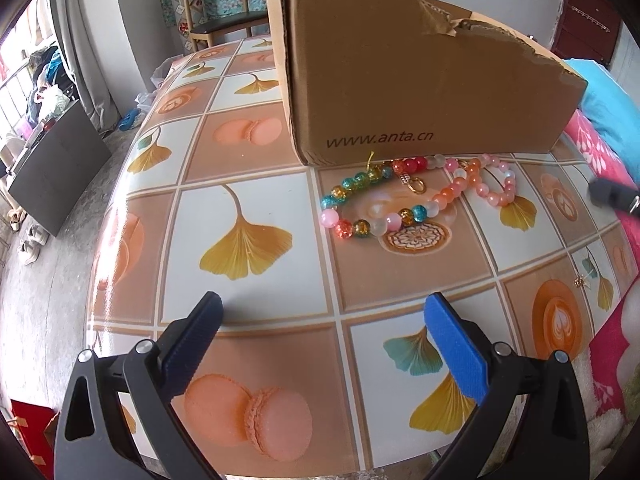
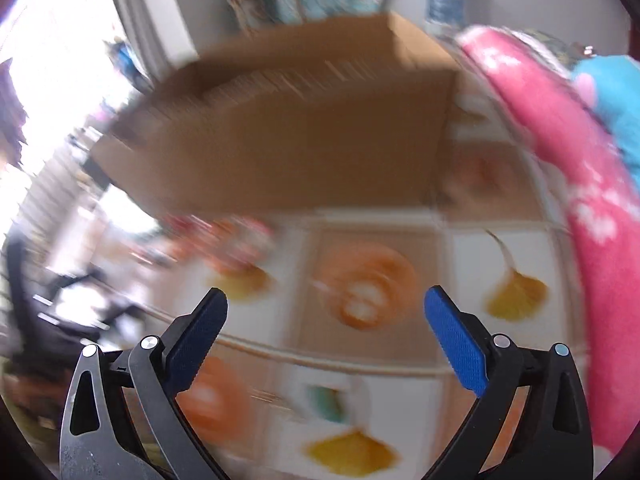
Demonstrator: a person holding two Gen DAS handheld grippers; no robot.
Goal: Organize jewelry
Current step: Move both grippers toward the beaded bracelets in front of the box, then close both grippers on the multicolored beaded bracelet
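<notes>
We hold our left claw [image 1: 324,306] and right claw [image 2: 326,302] released, gripping nothing; the bead bracelets [image 1: 416,196] lie on the surface [image 1: 248,184], touching the cardboard box's [image 1: 400,80] near side.

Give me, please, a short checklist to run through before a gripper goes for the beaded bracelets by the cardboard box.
1. Left gripper open and empty: ok.
2. Right gripper open and empty: ok.
3. Multicolour beaded bracelet lying uncovered on the tablecloth: ok.
4. Pink-orange beaded bracelet separate from it: cannot tell, they appear to touch.
5. Cardboard box clear of the beads: not ok, some sit against its base.
6. Right wrist view sharp enough to aim: not ok, blurred.
</notes>
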